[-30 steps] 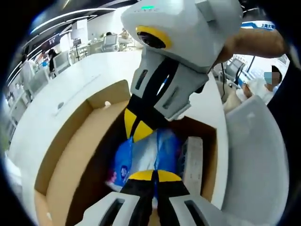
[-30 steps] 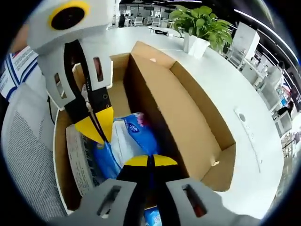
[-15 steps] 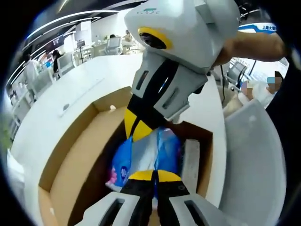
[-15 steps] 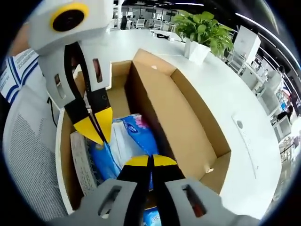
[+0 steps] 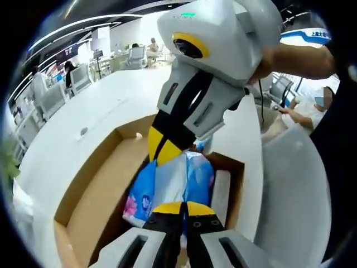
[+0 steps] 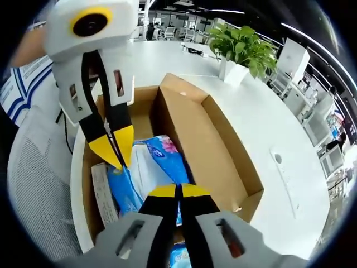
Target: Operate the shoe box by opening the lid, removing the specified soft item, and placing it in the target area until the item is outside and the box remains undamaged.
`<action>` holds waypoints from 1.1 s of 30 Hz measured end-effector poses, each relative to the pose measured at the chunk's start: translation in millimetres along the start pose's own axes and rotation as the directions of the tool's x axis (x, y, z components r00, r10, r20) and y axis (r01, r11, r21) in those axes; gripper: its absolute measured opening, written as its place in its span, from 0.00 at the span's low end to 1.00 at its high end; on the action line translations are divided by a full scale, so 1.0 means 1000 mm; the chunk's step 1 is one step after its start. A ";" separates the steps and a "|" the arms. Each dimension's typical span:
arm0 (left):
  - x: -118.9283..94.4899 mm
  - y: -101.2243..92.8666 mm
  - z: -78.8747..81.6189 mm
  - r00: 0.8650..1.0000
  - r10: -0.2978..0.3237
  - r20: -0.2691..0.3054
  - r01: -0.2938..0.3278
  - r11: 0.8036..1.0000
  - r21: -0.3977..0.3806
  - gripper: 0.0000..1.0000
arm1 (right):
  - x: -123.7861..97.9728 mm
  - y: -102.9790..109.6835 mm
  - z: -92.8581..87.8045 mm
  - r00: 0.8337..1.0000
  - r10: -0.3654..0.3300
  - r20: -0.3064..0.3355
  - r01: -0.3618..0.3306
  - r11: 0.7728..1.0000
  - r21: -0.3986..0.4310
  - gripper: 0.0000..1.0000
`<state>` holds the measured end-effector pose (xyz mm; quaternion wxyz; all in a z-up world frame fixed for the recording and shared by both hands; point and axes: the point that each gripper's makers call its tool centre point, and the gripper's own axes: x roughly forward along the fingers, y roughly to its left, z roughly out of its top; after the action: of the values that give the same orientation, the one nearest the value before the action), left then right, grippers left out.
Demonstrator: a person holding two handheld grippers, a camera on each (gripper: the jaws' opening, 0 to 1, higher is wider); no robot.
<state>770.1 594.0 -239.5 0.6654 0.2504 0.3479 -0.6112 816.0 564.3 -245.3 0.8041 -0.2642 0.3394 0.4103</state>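
An open cardboard shoe box (image 5: 92,184) (image 6: 223,139) is shown resting on a white table (image 5: 83,111) (image 6: 268,111), with its hinged lid laid back flat beside the box cavity. Inside the cavity, a soft blue-and-white plastic pack (image 5: 175,181) (image 6: 153,167) is seen partly lifted, and a pale, flat paper-wrapped item (image 5: 220,195) (image 6: 103,192) lies alongside it against the box wall farthest from the lid.

The pack is gripped by 2 grippers. In the left gripper view, the left gripper (image 5: 178,208) rises from the bottom edge with its yellow-tipped jaws pressed together on the near end of the pack; the right gripper (image 5: 162,151) enters from above, its 2 yellow tips closed on the far end of the pack. In the right gripper view the arrangement is mirrored: the right gripper (image 6: 178,191) is clamped on the near end of the pack, and the left gripper (image 6: 114,149) is seen descending from the upper left, its tips pinched on the opposite end.

Beyond the box, on the side of the lid, a potted green plant (image 6: 242,44) in a white pot stands on the table. A mesh chair back (image 6: 39,190) is visible beside the box on the side away from the lid. Desks and seated people occupy the distant background.
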 end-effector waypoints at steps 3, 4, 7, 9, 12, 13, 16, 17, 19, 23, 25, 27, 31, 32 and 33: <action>-0.004 -0.001 0.003 1.000 -0.001 0.003 0.001 1.000 -0.004 0.00 | -0.005 -0.002 0.006 1.000 0.001 0.012 -0.001 1.000 -0.007 0.00; -0.006 -0.002 0.004 1.000 -0.001 0.005 0.001 1.000 -0.004 0.00 | -0.006 -0.002 0.007 1.000 0.001 0.014 -0.001 1.000 -0.006 0.00; -0.012 -0.004 0.009 1.000 -0.004 0.010 0.004 1.000 -0.004 0.00 | -0.014 -0.002 0.013 1.000 0.007 0.028 -0.007 1.000 -0.001 0.00; -0.016 -0.004 0.012 1.000 -0.004 0.015 0.004 1.000 -0.009 0.00 | -0.019 -0.003 0.017 0.999 0.006 0.035 -0.006 1.000 -0.005 0.00; -0.022 -0.008 0.019 1.000 -0.005 0.021 0.005 1.000 -0.011 0.00 | -0.026 -0.005 0.022 0.999 0.005 0.044 -0.004 1.000 -0.015 0.00; -0.023 -0.009 0.021 1.000 -0.005 0.021 0.005 1.000 -0.011 0.00 | -0.028 -0.005 0.023 0.999 0.004 0.045 -0.003 1.000 -0.016 0.00; -0.027 -0.014 0.028 1.000 -0.007 0.025 0.007 1.000 -0.017 0.00 | -0.036 -0.006 0.027 0.998 0.002 0.055 -0.001 1.000 -0.022 0.00; -0.027 -0.014 0.030 1.000 -0.008 0.026 0.008 1.000 -0.018 0.00 | -0.039 -0.006 0.028 0.998 0.002 0.056 -0.001 1.000 -0.025 0.00; -0.030 -0.017 0.038 1.000 -0.009 0.028 0.009 1.000 -0.024 0.00 | -0.044 -0.007 0.027 0.998 -0.001 0.061 0.003 1.000 -0.027 0.00; -0.032 -0.022 0.048 0.999 -0.012 0.031 0.012 1.000 -0.022 0.00 | -0.057 -0.013 0.026 0.998 -0.007 0.069 0.008 1.000 -0.022 0.00; -0.031 -0.024 0.055 0.999 -0.017 0.035 0.018 1.000 -0.022 0.00 | -0.066 -0.015 0.025 0.997 -0.009 0.076 0.010 1.000 -0.015 0.00; -0.032 -0.030 0.064 0.999 -0.025 0.043 0.026 0.999 -0.020 0.00 | -0.073 -0.018 0.022 0.997 -0.013 0.080 0.014 1.000 -0.006 0.00; -0.029 -0.033 0.079 0.998 -0.038 0.052 0.038 0.999 -0.003 0.00 | -0.090 -0.024 0.018 0.996 -0.030 0.087 0.029 1.000 0.010 0.00; -0.027 -0.035 0.084 0.998 -0.042 0.055 0.042 0.999 0.003 0.00 | -0.096 -0.027 0.016 0.996 -0.036 0.087 0.035 0.999 0.016 0.00; -0.026 -0.036 0.088 0.997 -0.045 0.057 0.044 0.999 0.007 0.00 | -0.098 -0.029 0.014 0.995 -0.040 0.087 0.038 0.999 0.020 0.00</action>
<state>748.0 539.6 -160.6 0.6604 0.2270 0.3325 -0.6338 802.1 511.6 -157.7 0.8286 -0.2450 0.3024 0.4025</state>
